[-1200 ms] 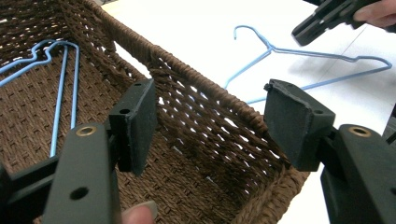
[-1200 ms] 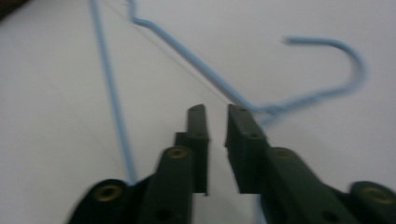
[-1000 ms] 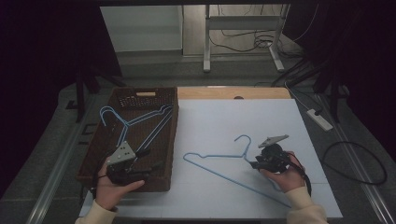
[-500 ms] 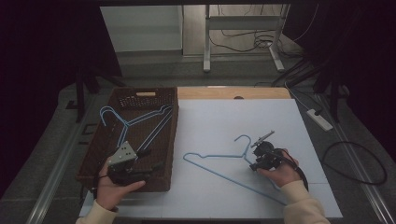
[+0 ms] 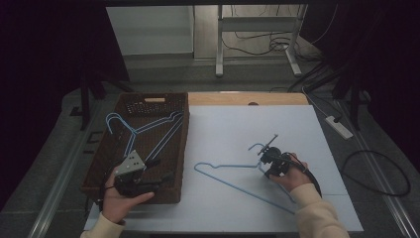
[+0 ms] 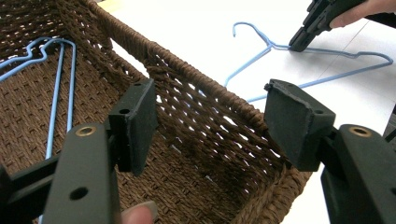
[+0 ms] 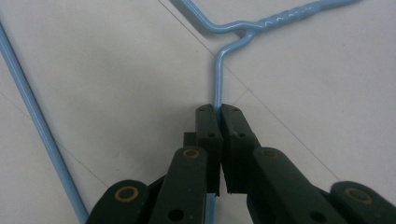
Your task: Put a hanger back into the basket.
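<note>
A blue wire hanger (image 5: 228,165) lies flat on the white table top, hook pointing away from me. My right gripper (image 5: 265,161) has just been closing and is now shut on the hanger's wire (image 7: 218,74) just below the twisted neck, with the wire pinched between its pads. In the left gripper view the right gripper (image 6: 299,44) touches down on the hanger (image 6: 261,49). My left gripper (image 5: 159,169) hovers over the near right corner of the brown wicker basket (image 5: 154,99). It is open, with the basket's rim (image 6: 187,70) seen between its jaws (image 6: 210,116).
Two more blue hangers (image 5: 133,131) lie inside the basket, seen also as blue hangers (image 6: 58,84) in the left gripper view. The basket sits at the table's left edge. A table frame, cables and a power strip (image 5: 339,126) lie on the floor beyond.
The right gripper moved a little left and down onto the hanger and closed on its wire near the neck. The left gripper stayed where it was, still open.
</note>
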`<state>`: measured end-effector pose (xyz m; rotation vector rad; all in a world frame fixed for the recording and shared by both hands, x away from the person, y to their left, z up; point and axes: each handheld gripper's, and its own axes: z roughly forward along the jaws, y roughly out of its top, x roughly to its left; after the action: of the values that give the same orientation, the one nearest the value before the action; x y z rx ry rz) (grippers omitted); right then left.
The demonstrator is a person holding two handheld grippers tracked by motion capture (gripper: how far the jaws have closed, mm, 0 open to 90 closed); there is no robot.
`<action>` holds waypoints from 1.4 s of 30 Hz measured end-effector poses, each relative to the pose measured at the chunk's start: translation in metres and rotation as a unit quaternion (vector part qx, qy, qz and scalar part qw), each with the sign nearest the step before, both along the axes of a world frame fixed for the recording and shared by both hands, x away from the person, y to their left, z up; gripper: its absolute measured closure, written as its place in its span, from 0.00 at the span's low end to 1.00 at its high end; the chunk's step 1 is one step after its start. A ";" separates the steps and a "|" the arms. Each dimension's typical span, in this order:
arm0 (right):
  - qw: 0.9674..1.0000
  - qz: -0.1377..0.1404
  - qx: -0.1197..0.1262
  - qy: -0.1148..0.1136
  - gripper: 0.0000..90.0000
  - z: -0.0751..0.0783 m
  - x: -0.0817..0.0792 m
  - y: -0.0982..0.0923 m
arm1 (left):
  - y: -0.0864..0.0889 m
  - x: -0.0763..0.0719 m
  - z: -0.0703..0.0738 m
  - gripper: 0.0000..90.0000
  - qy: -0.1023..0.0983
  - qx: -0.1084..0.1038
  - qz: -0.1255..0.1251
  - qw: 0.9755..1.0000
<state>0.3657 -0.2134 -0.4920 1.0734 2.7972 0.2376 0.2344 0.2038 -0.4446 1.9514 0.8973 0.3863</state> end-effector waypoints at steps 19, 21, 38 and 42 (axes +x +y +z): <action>0.993 0.053 0.065 -0.080 0.98 0.028 -0.027 -0.020 | -0.010 -0.001 0.004 0.40 -0.005 0.006 -0.009 1.000; 0.992 0.056 0.069 -0.086 0.98 0.029 -0.029 -0.022 | -0.015 0.000 0.006 0.40 -0.006 0.007 -0.015 1.000; 0.990 0.067 0.083 -0.095 0.98 0.031 -0.038 -0.026 | -0.088 0.024 0.019 0.38 0.043 0.027 -0.073 0.996; 0.990 0.067 0.084 -0.097 0.98 0.031 -0.039 -0.026 | -0.103 0.034 0.015 0.37 0.058 0.033 -0.080 0.995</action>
<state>0.3271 -0.2395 -0.4612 0.8432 2.7127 0.5697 0.2687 0.1007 -0.4295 2.1078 0.8025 0.2129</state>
